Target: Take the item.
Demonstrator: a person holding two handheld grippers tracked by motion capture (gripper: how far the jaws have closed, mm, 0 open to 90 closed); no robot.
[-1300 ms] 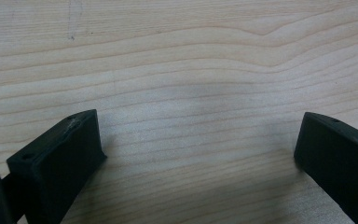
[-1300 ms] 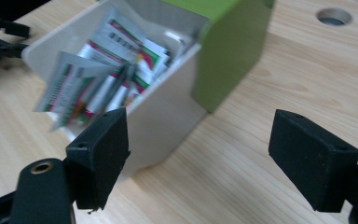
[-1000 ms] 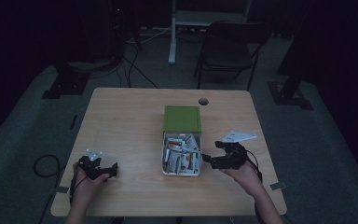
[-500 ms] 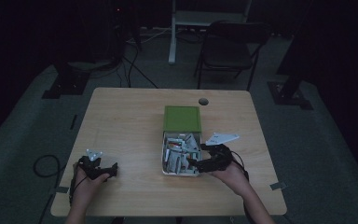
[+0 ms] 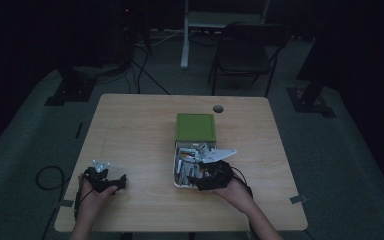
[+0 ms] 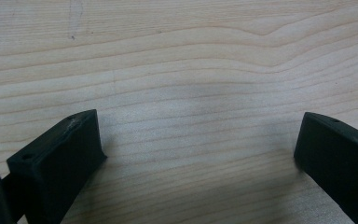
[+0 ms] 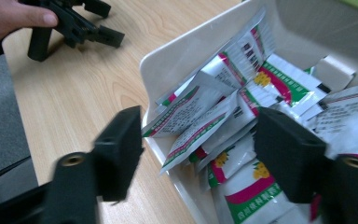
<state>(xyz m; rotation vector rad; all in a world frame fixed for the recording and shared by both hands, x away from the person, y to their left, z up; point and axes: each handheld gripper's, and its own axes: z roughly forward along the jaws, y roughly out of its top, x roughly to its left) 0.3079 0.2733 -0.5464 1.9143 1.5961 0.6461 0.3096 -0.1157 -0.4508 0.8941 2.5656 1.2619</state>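
High view: the right gripper point(image 5: 196, 181) reaches over the near end of the white box point(image 5: 176, 165) of sachets point(image 5: 190, 150), green lid point(image 5: 195, 127) behind it. Left gripper point(image 5: 121, 181) rests on the table point(image 5: 135, 135), well apart.

Left gripper view: jaws wide, bare wood between.

Right gripper view: jaws have just been closing, straddling the sachets point(image 7: 200, 121) and box wall, not yet pinching

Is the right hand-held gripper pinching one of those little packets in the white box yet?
Cannot tell. In the right gripper view the right hand-held gripper has its jaws on either side of the packets, but blur hides any contact.
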